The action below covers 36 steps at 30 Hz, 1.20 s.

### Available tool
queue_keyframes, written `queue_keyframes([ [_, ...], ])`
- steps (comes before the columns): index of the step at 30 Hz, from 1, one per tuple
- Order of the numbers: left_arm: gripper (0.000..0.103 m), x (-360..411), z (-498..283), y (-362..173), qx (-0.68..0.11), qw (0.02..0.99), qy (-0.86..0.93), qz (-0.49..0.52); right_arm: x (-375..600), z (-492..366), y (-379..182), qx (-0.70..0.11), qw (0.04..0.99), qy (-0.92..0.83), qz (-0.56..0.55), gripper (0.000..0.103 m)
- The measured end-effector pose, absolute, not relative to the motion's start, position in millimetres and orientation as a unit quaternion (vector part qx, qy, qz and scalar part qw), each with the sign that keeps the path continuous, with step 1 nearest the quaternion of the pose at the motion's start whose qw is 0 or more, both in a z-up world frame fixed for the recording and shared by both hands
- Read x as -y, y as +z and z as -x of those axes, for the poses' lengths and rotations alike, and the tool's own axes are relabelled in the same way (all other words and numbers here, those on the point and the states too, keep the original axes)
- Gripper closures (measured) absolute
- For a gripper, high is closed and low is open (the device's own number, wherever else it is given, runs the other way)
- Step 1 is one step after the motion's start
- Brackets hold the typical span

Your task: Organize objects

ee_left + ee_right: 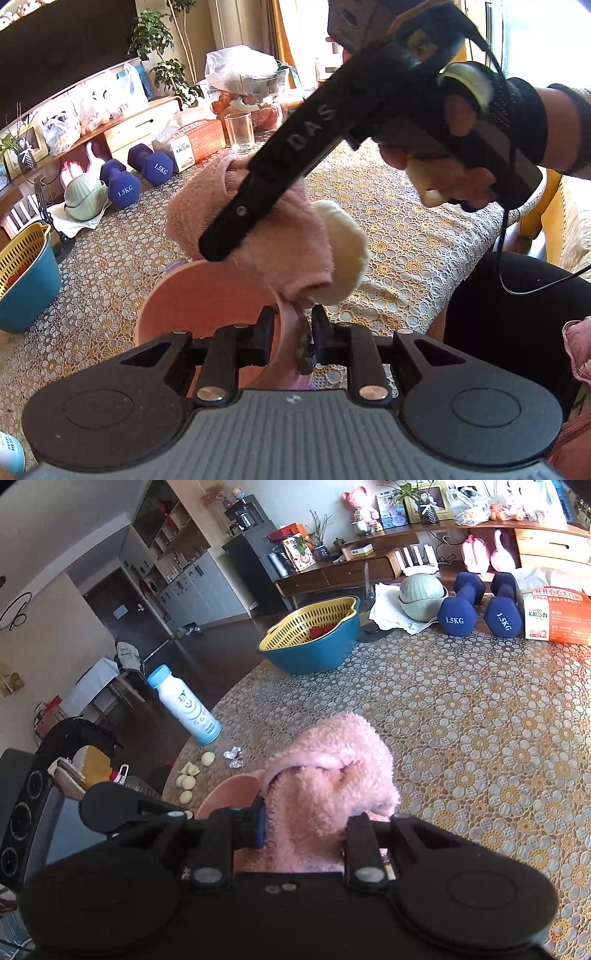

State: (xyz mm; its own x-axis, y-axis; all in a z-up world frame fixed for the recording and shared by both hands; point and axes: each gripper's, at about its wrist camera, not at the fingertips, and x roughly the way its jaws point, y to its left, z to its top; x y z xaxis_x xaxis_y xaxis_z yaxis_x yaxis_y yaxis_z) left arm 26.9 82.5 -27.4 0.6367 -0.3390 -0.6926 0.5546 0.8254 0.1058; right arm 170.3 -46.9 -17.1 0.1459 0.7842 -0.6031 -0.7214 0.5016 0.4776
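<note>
Over at the left edge of the table sits the yellow colander [314, 622] nested in its blue basin [317, 653], something red lying inside it, parked clear of the work; a white bottle [184, 705] with a blue cap lies tipped near the table's rim, its print too small to read; a few pale round bits [188, 781] and scraps of foil [233, 754] are scattered just beside it.

Nearer the middle, the left gripper [293, 328] has its jaws drawn narrow on the rim of the pink bowl [207, 295], I judge to steady it as a receptacle; the right gripper [306, 827] is clamped on the fluffy pink towel [332, 775], carrying it bunched just above the bowl's mouth, seemingly to drop it in; a cream plush piece [345, 251] hangs against the towel, though I cannot tell whether it is part of it. On the right gripper's arm the letters "DAS" show in the left wrist view.

Further right, two blue dumbbells [476, 605] stand side by side, each marked "1.5KG"; next comes an orange and white box [554, 616] reading "KAIXIN" with Chinese characters I cannot make out; an empty glass [240, 132] stands behind it, all pushed to the far side of the lace tablecloth [480, 738].
</note>
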Motion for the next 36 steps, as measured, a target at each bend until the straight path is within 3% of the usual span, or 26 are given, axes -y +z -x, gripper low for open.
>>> queue_keyframes([
  [9, 0.082, -83.8, -28.6, -25.8, -0.344, 0.893, -0.246, -0.152, 67.1, -188.3, -29.1, -0.431, 0.780, 0.448, -0.072, 0.081],
  [16, 0.082, -81.5, -28.7, -26.7, -0.343, 0.893, -0.244, -0.156, 94.4, -163.2, -15.7, -0.413, 0.790, 0.452, -0.027, 0.081],
  [27, 0.082, -83.5, -28.5, -26.2, -0.345, 0.893, -0.246, -0.151, 87.9, -110.4, -16.9, -0.428, 0.742, 0.516, -0.001, 0.081],
  [36, 0.083, -87.2, -28.8, -26.3, -0.344, 0.893, -0.252, -0.144, 66.5, -117.4, -8.3, -0.424, 0.725, 0.542, 0.010, 0.080],
])
